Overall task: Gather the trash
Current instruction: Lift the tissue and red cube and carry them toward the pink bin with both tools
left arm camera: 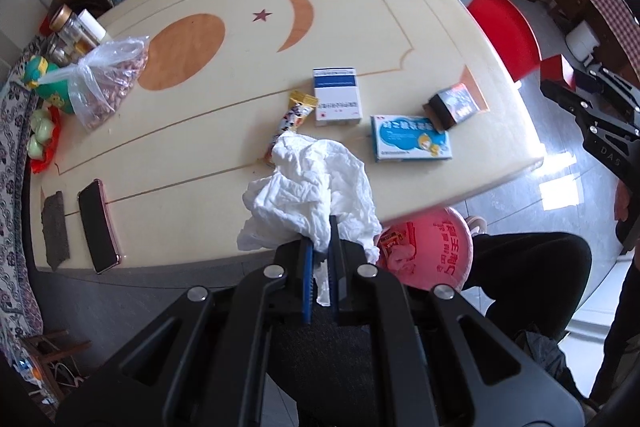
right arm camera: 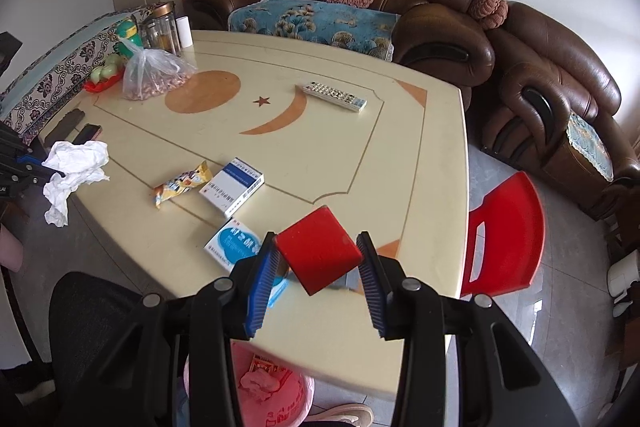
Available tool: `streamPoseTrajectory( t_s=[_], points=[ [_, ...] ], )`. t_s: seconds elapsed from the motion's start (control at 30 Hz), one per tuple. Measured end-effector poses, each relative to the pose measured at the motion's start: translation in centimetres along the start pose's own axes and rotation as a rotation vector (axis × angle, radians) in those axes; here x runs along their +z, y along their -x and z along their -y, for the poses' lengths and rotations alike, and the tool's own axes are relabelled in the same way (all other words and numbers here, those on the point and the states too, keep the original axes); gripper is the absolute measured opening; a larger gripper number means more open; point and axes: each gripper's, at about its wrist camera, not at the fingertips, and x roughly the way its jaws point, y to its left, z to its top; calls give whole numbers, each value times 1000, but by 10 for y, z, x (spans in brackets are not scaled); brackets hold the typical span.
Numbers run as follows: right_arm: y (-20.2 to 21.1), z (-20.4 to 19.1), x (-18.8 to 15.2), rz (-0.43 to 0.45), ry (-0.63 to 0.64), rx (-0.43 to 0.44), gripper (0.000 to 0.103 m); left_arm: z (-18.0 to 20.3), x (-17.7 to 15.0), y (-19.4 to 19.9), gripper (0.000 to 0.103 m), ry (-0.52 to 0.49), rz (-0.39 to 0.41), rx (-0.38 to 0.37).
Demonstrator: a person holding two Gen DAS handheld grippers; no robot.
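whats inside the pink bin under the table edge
In the pink bin a crumpled pink wad and a red printed wrapper show. The table and right gripper cover the rest.

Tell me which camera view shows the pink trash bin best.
The left wrist view: the pink trash bin sits below the table edge, its printed side and the trash inside visible, partly hidden by the crumpled tissue. The right wrist view shows only a piece of it between the gripper arms.
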Motion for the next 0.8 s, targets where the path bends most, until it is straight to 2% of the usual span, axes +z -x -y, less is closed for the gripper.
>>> streamPoseTrajectory(
  t_s=[0.47, 0.8],
  points=[
    [52, -25, -54, 10, 26, 28, 40, 59, -38, 19, 8, -128, 50, -11],
    [58, -49, -87, -13, 40, 74, 40, 93, -63, -1, 8, -201, 43, -41]
  ],
)
